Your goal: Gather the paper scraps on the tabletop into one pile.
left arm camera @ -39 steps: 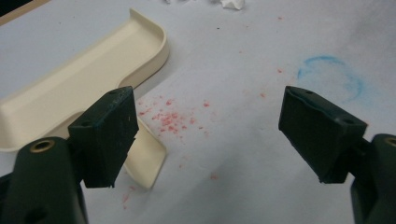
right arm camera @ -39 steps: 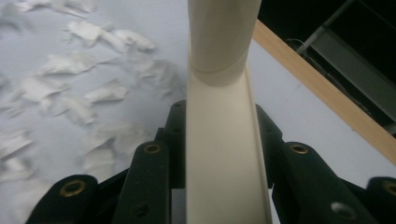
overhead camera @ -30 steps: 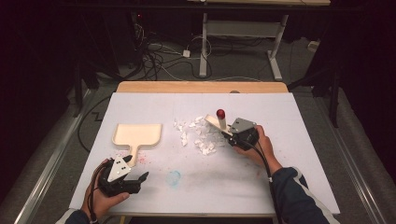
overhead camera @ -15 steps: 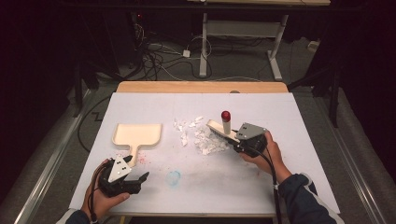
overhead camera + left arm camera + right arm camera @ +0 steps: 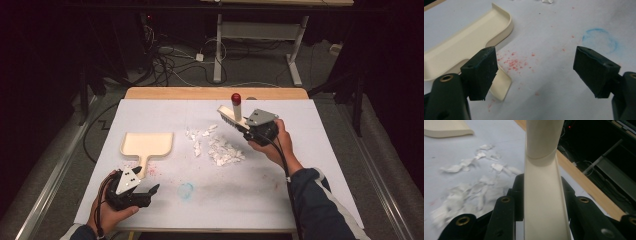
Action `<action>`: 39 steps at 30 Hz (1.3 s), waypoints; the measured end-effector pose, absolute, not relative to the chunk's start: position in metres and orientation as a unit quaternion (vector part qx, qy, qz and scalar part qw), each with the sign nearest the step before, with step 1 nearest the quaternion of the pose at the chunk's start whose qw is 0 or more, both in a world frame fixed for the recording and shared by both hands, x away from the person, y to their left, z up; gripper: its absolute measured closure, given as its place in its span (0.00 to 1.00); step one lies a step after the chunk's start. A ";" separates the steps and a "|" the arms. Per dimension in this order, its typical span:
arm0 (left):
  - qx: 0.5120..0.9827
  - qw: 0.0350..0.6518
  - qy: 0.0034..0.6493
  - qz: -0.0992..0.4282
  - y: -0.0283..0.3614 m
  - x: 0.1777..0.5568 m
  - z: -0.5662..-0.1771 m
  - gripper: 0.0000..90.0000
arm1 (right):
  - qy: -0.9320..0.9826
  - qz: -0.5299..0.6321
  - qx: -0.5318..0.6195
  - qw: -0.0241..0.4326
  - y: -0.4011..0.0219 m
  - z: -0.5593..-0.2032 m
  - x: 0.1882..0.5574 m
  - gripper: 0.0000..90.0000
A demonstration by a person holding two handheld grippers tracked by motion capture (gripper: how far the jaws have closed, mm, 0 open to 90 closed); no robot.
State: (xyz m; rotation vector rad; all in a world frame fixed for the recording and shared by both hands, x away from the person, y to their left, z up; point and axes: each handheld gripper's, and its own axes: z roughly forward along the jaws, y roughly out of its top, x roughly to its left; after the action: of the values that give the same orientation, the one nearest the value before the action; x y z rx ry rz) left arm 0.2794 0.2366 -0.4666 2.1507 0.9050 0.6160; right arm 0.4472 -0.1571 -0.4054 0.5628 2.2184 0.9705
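Note:
A small brush with a cream handle and a red end cap is held up over the table's right centre, with my right gripper shut on its handle. Torn white paper scraps lie below and to its left, also seen in the right gripper view. A cream dustpan lies flat at the left, its handle pointing toward me. My left gripper rests near the front left edge, open and holding nothing; its left jaw stands just beside the dustpan's handle end.
The white table sheet carries a faint blue ring stain and red specks near the dustpan handle. A wooden strip runs along the far edge. Beyond it lie floor cables and a desk frame.
My right gripper has lifted the brush up off the scrap pile, its red cap now higher in the view. The left gripper and dustpan have stayed put.

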 end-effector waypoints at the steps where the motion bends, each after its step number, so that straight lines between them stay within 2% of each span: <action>1: 0.833 0.357 0.350 0.237 0.237 0.280 -0.467 0.21 | 0.844 0.370 0.220 0.319 -0.149 -0.409 0.461 0.75; 10: 0.834 0.356 0.354 0.229 0.238 0.283 -0.469 0.21 | 0.850 0.343 0.211 0.340 -0.109 -0.439 0.504 0.75; 13: 0.832 0.355 0.359 0.231 0.237 0.283 -0.469 0.21 | 0.859 0.344 0.200 0.323 -0.101 -0.450 0.505 0.75; 22: 0.838 0.350 0.352 0.229 0.236 0.281 -0.469 0.21 | 0.874 0.368 0.146 0.283 -0.107 -0.461 0.483 0.75; 28: 0.843 0.341 0.346 0.229 0.233 0.281 -0.470 0.21 | 0.887 0.385 0.096 0.236 -0.135 -0.457 0.459 0.75; 39: 0.847 0.334 0.343 0.231 0.232 0.280 -0.470 0.21 | 0.892 0.393 0.068 0.213 -0.166 -0.447 0.431 0.75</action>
State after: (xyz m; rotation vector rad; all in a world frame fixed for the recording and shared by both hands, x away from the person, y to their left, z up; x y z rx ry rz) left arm 0.2799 0.2315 -0.4703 2.2120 0.8962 0.6024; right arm 0.4310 -0.1659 -0.4473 0.1884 2.4756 1.0914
